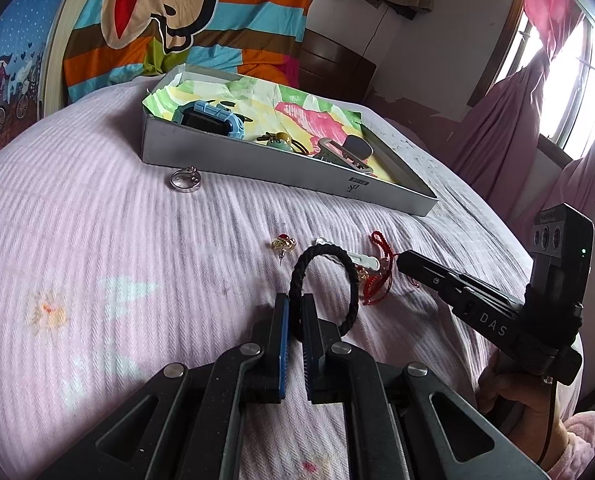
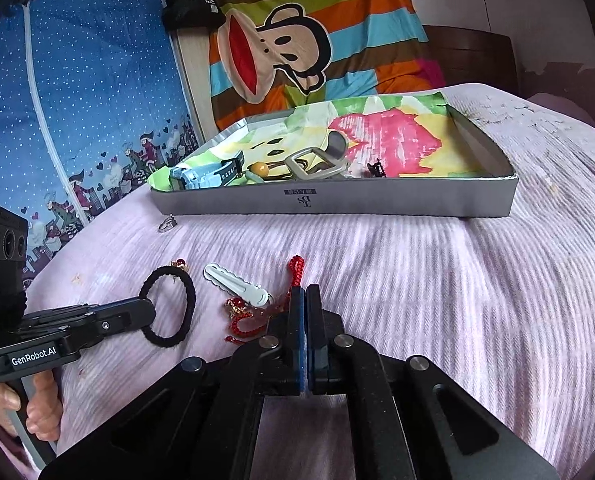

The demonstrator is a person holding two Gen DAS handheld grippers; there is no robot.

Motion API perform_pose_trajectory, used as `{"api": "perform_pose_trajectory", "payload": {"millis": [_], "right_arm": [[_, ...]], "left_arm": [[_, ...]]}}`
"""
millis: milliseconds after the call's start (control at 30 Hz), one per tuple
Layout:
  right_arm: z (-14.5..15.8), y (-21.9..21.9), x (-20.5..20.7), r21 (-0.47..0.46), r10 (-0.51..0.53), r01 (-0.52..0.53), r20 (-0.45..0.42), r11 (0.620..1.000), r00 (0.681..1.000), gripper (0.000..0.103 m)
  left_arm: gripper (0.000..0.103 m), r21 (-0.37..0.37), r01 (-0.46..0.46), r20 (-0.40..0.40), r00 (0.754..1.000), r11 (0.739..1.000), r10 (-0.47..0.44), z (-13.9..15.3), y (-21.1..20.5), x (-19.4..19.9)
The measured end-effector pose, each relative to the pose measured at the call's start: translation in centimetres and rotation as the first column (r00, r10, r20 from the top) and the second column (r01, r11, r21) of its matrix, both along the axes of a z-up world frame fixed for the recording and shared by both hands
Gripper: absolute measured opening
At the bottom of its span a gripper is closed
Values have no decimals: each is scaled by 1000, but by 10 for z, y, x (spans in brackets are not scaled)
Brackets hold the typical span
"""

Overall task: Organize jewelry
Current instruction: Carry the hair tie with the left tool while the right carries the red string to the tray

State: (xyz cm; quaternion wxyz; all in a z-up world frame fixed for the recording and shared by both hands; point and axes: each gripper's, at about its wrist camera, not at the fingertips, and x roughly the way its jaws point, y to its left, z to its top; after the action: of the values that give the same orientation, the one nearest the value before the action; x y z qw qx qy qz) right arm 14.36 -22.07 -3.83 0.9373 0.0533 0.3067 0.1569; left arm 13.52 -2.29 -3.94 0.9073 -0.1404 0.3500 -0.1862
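The left tongs (image 1: 294,312) are clamped on the near edge of a black hair tie (image 1: 324,280), whose loop stands out ahead of the blue-padded fingers above the pink ribbed bedspread (image 1: 97,240). From the right wrist view the same black loop (image 2: 169,306) hangs off the tip of the left tongs (image 2: 147,312), with a person's hand (image 2: 37,408) gripping the handle below. The right tongs (image 2: 306,300) are pressed fully together with nothing visible between the pads, their tips just beside a red cord bracelet (image 2: 295,272) lying tangled on the bed. A white hair clip (image 2: 235,286) lies between the hair tie and the red cord, touching the cord's beaded end. A small gold earring with a red bead (image 1: 283,243) sits near the hair tie, and a silver ring (image 1: 185,179) rests just in front of the grey box (image 1: 257,160). That shallow box sits farther back on the bed, lined with a colourful printed cloth (image 2: 397,136), and holds a blue watch (image 1: 209,118), a grey watch (image 2: 317,166), a beaded hair tie (image 1: 281,140) and a small dark item (image 2: 375,170) too small to identify. A striped cartoon blanket (image 2: 297,40) lies behind the box.
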Motion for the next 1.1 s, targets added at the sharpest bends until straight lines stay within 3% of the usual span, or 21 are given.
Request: {"api": "perform_pose_trajectory", "payload": {"millis": [400, 633, 933, 1100], "right_arm": [[23, -6, -10, 36, -34, 30, 108, 999, 994, 1], [40, -9, -15, 73, -43, 30, 172, 997, 984, 1], [73, -10, 8, 103, -39, 11, 270, 995, 962, 1], [82, -6, 34, 77, -31, 8, 300, 997, 953, 1]], "left_arm": [[6, 1, -9, 30, 1000, 1000, 9, 16, -3, 0], [5, 24, -60, 120, 991, 998, 57, 45, -13, 1], [5, 27, -144, 169, 976, 989, 138, 80, -15, 42], [5, 52, -174, 182, 970, 983, 162, 83, -19, 67]]}}
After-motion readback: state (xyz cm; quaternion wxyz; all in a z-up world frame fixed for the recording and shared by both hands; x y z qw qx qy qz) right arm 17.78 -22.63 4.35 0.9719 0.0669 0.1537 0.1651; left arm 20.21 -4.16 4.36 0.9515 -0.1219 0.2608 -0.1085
